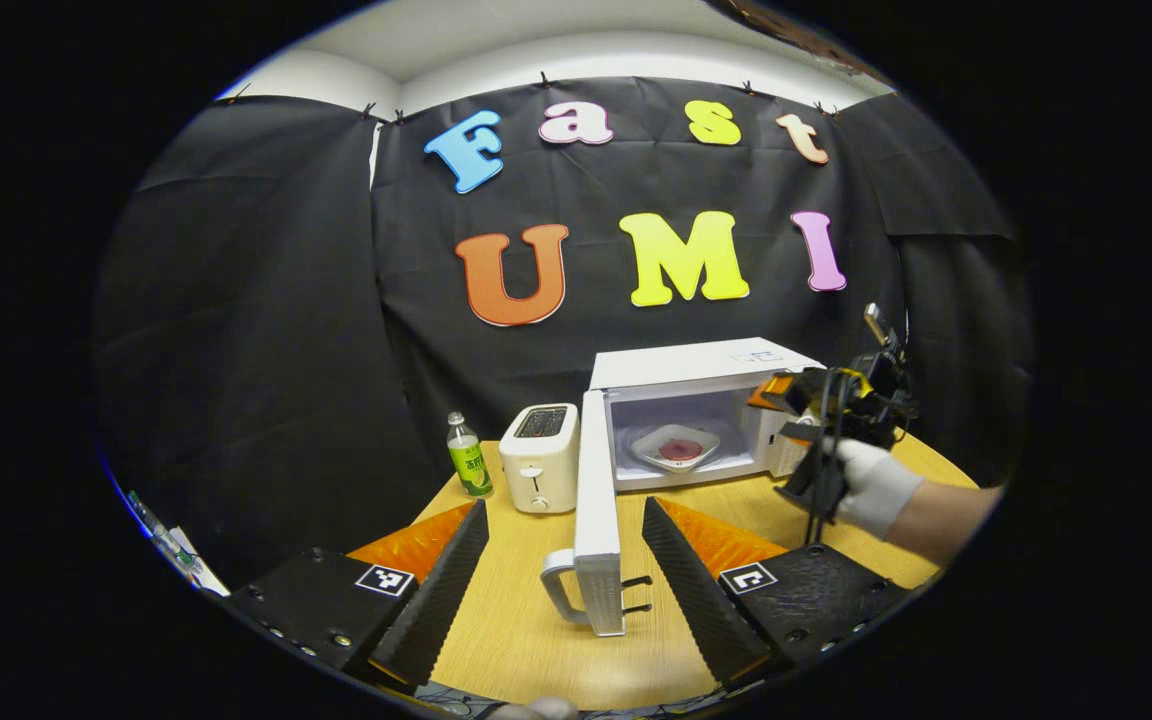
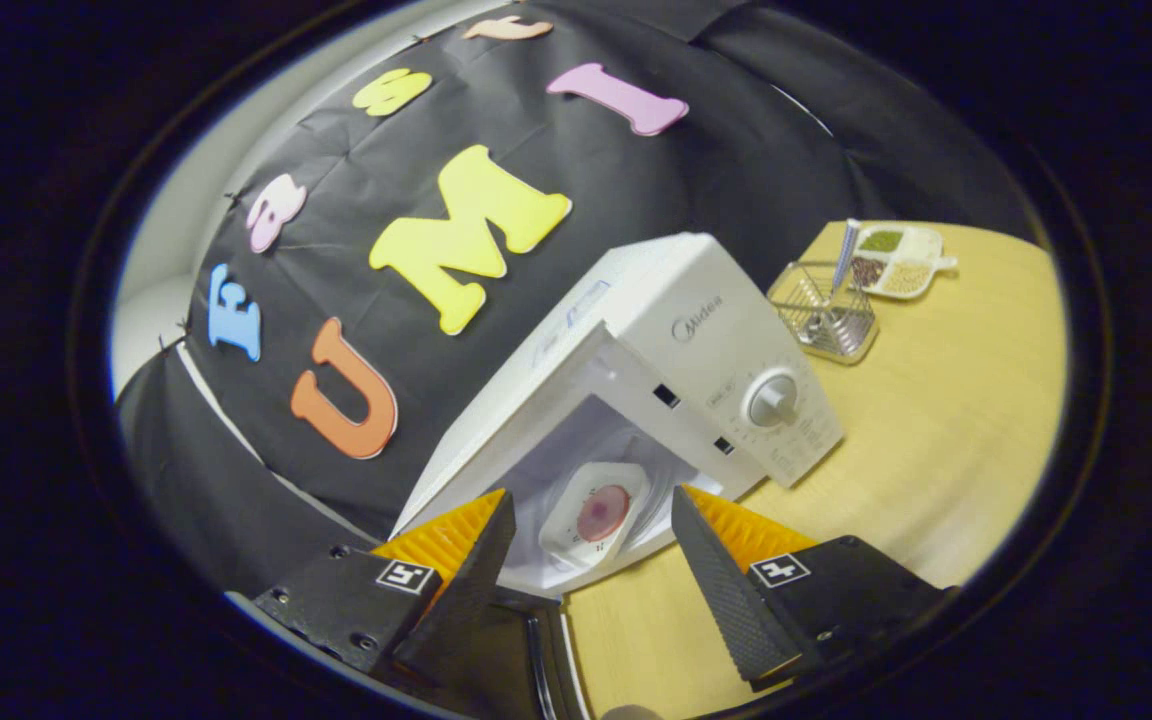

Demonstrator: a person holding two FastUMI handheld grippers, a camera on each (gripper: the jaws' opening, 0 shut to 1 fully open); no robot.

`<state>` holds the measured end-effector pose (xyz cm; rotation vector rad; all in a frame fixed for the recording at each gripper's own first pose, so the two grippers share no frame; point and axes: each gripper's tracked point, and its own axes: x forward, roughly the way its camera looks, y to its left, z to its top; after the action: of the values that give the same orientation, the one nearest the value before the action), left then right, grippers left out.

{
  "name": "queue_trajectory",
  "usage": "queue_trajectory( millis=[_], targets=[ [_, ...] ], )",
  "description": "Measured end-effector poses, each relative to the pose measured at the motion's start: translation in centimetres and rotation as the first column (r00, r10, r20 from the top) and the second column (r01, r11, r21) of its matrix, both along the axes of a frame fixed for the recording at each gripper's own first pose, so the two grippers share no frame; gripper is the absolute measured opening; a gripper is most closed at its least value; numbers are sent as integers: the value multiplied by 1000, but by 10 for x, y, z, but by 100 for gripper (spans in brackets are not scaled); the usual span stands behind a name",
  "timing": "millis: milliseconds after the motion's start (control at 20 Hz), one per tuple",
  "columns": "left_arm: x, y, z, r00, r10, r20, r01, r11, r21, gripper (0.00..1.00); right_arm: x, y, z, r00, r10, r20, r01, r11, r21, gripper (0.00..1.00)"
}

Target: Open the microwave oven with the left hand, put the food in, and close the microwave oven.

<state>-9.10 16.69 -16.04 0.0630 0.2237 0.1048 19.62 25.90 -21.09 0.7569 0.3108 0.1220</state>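
The microwave [image 1: 701,410] stands toward the bench's [image 1: 516,630] far edge, its door [image 1: 596,520] swung wide and the plate of food [image 1: 678,447] inside. The door looks light and rigid, best pushed at its handle [image 1: 558,590]. The left tool [image 1: 561,575] is spread empty around the door's edge; the right tool [image 2: 586,560] gapes empty too. A toaster [image 1: 539,458] and bottle [image 1: 469,456] stand just beyond the door.

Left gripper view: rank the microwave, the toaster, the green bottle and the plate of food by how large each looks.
1. Microwave, door swung open.
2. Toaster.
3 and 4. Green bottle and plate of food inside the microwave: too close to rank. The bottle looks taller, the plate wider, and the plate sits farther back.
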Motion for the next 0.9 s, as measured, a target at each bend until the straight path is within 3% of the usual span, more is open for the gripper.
queue_trajectory(
  millis=[100,250,350,550,700,750,800,850,900],
  targets=[
    [0,9,-1,1000,13,7,-13,1000,18,95,-19,-20,19,998,49,27,-45,992,-114,99],
    [1,26,-7,999,37,18,-37,999,33,95,-54,-50,45,991,126,52,-104,944,-313,100],
    [5,36,-16,998,56,21,-57,998,41,95,-78,-69,66,985,155,79,-112,915,-388,100],
    [8,65,-43,993,118,7,-118,993,13,95,-127,-88,88,973,218,70,-163,875,-455,100],
    [22,78,-69,989,145,-17,-145,989,-17,95,-161,-106,106,971,222,84,-157,867,-472,100],
    [26,81,-81,988,149,-33,-150,988,-29,76,-170,-110,110,972,219,82,-156,868,-471,100],
    [28,84,-90,986,159,-52,-161,986,-40,70,-178,-114,113,973,220,75,-161,869,-468,100],
    [32,85,-96,985,164,-53,-166,985,-48,41,-183,-118,118,973,218,74,-160,872,-463,100],
    [36,85,-100,986,160,-45,-163,985,-58,27,-188,-122,121,974,215,74,-158,872,-464,100]
  ],
)
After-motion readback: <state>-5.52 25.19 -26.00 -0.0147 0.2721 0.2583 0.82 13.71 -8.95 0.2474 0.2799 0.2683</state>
